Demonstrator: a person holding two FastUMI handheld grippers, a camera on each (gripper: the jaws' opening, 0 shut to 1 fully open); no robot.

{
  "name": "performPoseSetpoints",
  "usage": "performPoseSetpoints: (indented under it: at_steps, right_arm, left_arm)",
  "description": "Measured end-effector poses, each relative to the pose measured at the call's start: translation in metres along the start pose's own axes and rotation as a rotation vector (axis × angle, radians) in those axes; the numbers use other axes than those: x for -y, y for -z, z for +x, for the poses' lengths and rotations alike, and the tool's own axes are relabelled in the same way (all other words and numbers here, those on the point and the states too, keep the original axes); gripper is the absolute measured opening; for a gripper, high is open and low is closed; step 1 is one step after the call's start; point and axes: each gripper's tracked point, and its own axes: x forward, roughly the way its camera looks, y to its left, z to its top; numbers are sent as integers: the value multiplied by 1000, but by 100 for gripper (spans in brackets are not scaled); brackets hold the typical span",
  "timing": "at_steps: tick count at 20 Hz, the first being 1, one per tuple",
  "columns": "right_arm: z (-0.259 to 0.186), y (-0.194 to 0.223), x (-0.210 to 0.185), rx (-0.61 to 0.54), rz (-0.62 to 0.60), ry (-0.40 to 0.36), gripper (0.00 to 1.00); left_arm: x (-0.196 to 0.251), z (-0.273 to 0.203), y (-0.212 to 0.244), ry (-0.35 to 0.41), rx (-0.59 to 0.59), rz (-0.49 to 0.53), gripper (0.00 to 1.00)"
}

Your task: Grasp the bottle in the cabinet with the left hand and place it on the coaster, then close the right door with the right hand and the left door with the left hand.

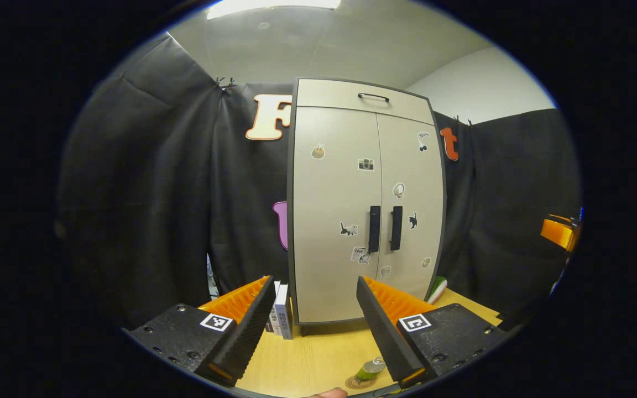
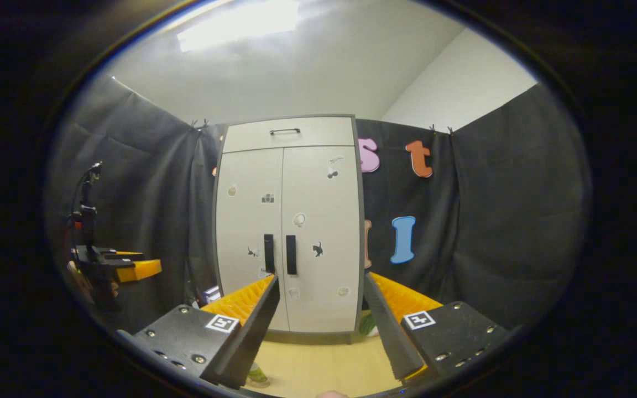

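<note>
On the wooden table, the cabinet stands upright against the booth's black cloth wall, with both the left door and the right door closed flush and their two dark handles side by side at the centre seam. In the left gripper view, the left gripper is held in front of the cabinet with its fingers spread wide apart and nothing between them. The bottle stands on the coaster at the table's near edge, just beside and below the inner edge of the finger on that view's right, not touching it. In the right gripper view, the right gripper likewise faces the closed doors, fully spread and empty. The bottle's base shows near its lower left finger.
</note>
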Motion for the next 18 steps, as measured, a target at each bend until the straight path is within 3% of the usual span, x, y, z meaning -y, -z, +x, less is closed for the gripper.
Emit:
performPoseSetpoints:
  at_steps: [3,4,9,18]
  right_arm:
    - [-5,3,10,-12,-23,29,93]
    - [-6,3,13,-11,-27,38,89]
    - [-7,-3,26,8,-18,73,93]
    - [-2,-16,24,42,-29,113,89]
  left_arm:
    - [10,3,6,31,-9,7,90]
    - [12,5,8,40,-13,10,94]
    - [22,9,5,69,-12,0,94]
    - [29,12,-7,110,11,6,94]
